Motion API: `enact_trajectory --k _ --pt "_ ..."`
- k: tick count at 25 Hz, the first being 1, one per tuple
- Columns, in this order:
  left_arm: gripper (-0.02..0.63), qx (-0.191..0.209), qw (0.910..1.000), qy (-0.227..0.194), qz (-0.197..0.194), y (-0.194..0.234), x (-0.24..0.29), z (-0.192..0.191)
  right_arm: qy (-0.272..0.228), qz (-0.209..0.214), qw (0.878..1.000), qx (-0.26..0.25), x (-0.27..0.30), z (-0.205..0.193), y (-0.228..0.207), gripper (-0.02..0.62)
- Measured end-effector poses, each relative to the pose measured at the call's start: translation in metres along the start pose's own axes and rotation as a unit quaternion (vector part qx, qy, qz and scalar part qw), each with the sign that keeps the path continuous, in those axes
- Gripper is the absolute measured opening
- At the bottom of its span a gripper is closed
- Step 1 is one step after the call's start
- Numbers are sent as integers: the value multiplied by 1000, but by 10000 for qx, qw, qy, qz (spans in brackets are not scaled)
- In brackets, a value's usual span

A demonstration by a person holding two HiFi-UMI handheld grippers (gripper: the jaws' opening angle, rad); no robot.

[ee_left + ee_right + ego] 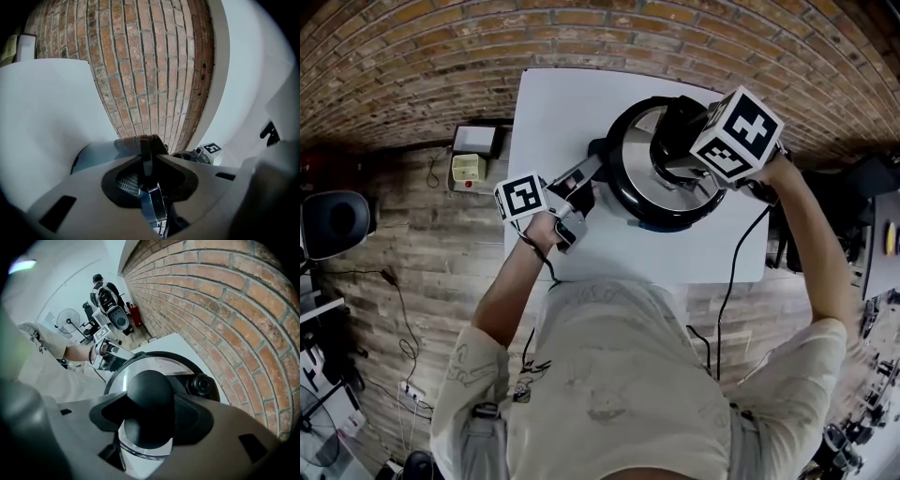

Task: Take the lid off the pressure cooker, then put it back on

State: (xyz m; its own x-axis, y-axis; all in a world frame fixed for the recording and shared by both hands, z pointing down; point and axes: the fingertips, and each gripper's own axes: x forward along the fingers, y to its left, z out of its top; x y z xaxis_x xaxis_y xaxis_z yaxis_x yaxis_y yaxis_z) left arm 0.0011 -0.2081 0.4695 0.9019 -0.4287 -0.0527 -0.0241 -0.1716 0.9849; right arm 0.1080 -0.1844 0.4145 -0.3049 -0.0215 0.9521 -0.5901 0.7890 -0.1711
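The pressure cooker [667, 217] stands on a white table [553, 103]. Its steel lid [636, 157] lies over the pot; I cannot tell whether it rests on the rim or hangs just above it. My right gripper [677, 155] points steeply down over the lid, under its marker cube. In the right gripper view the jaws press on both sides of the black knob [146, 401], so the right gripper [147, 411] is shut on it. A black valve [201, 385] sits beside the knob. My left gripper [579, 184] is level and shut on the cooker's thin side handle [146, 164].
A brick wall [225, 310] runs along the table's far side. On the brick floor left of the table lie small boxes [472, 155], and a black chair [333, 220] stands further left. A cable [733, 281] hangs off the table's near edge. A person [101, 287] and a fan [68, 319] are far off.
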Motion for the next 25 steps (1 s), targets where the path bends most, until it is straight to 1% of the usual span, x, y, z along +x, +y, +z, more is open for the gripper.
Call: enact_trajectory --k 6,12,16,25 --pt "87 -155 9998 -67 -66 0 -1 0 108 -126 9998 -133 3 -1 1 295" --pt "87 -110 9999 -43 -54 1 -1 0 265 -237 9990 -261 2 -2 -2 296" --pt "86 -127 9999 -37 -55 1 -1 0 265 -136 9989 -364 3 -2 1 298" --pt "84 -148 9999 -15 -76 1 -1 0 589 -199 9955 -711 2 -4 -1 305"
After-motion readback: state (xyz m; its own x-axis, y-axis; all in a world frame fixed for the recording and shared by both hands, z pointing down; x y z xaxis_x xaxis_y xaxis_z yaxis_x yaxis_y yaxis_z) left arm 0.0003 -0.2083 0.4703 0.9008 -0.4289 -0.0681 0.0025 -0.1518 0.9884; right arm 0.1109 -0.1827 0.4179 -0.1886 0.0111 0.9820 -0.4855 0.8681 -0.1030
